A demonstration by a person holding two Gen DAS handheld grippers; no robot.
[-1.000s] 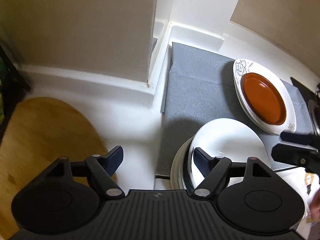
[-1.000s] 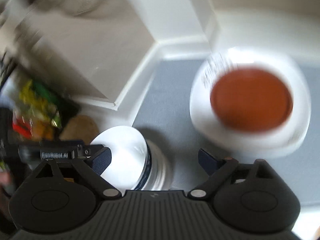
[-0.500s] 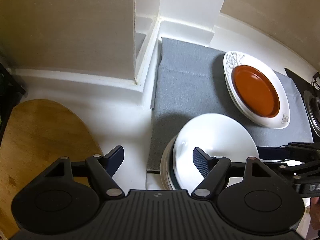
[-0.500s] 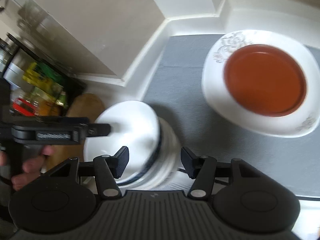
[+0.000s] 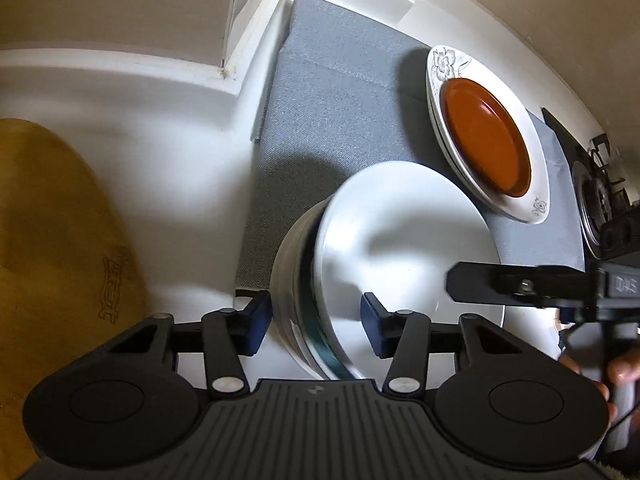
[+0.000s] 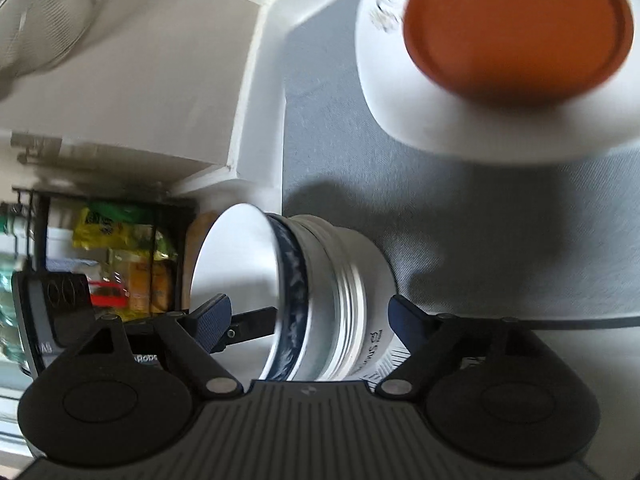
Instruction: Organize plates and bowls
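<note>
1. Left gripper point(image 5: 314, 322) astride the near rim of the bowl stack point(image 5: 296, 280): one finger outside the wall, the other inside the top bowl point(image 5: 400, 240). Jaws closing, rim between them, pads apparently not yet pressing.
2. Right gripper point(image 6: 310, 318) straddling the same stack point(image 6: 344, 292) from its own side, jaws opening, nothing pinched.
3. Best done by closing squarely on the rim, keeping it centred between the pads; tilting probably risks slipping, glazed walls looking slick.
4. Worth keeping the right fingers clear of the left ones, both crowding one stack.
5. Beyond the left fingertips, on the grey mat point(image 5: 328, 112): an orange plate point(image 5: 486, 138) resting in a white flowered plate point(image 5: 444, 60).
6. Count: one stack of nested bowls, at least three, exact number unclear; one orange plate; white plates beneath, seemingly two; two grippers.
</note>
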